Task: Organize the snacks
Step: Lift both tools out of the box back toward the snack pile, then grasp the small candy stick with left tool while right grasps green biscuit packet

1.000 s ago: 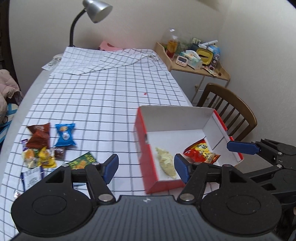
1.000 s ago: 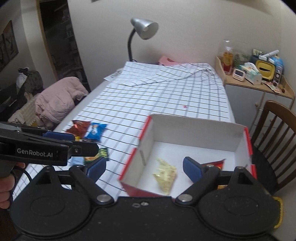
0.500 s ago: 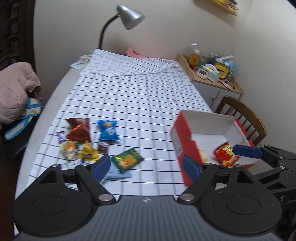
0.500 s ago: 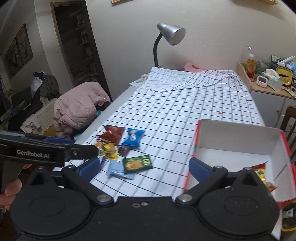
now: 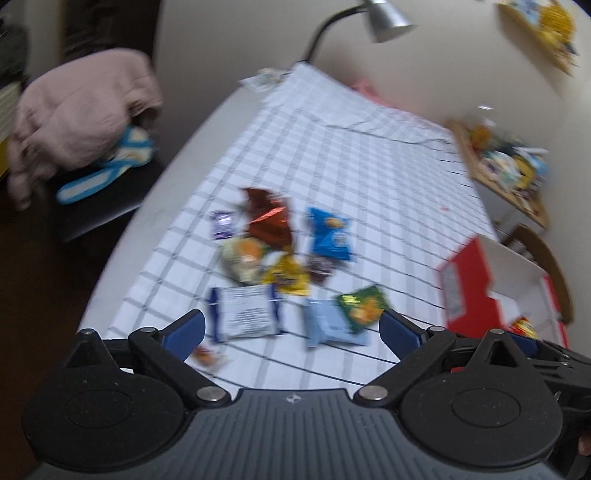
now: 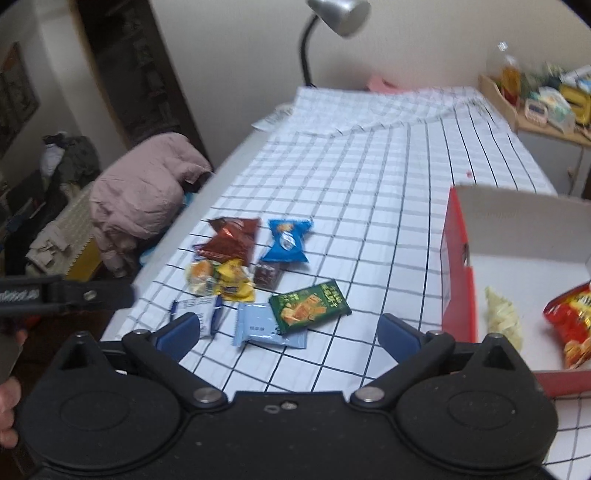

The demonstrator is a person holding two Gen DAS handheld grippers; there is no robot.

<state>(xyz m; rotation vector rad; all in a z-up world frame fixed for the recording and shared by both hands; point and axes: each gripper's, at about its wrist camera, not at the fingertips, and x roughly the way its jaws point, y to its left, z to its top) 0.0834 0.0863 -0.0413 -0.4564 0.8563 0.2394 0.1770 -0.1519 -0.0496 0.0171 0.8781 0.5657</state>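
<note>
Several snack packets lie in a loose pile on the checked tablecloth: a brown bag [image 6: 229, 240], a blue bag [image 6: 287, 242], a yellow packet [image 6: 232, 280], a green cracker pack [image 6: 309, 304], a pale blue pack [image 6: 260, 326] and a white-and-blue pack [image 5: 242, 314]. A red box [image 6: 456, 280] with white inside stands at the right, holding a red chip bag [image 6: 570, 317] and a pale snack [image 6: 502, 317]. My left gripper [image 5: 291, 332] is open and empty above the near packets. My right gripper [image 6: 288, 334] is open and empty, just short of the pale blue pack.
A desk lamp [image 6: 332, 22] stands at the table's far end. A pink jacket [image 6: 144, 192] lies on a seat left of the table. A wooden chair [image 5: 546, 266] and a cluttered shelf [image 6: 543, 99] are at the right.
Both grippers have swung left, away from the box and toward the snack pile. The pile is now centred in both views, and the left wrist view is motion-blurred.
</note>
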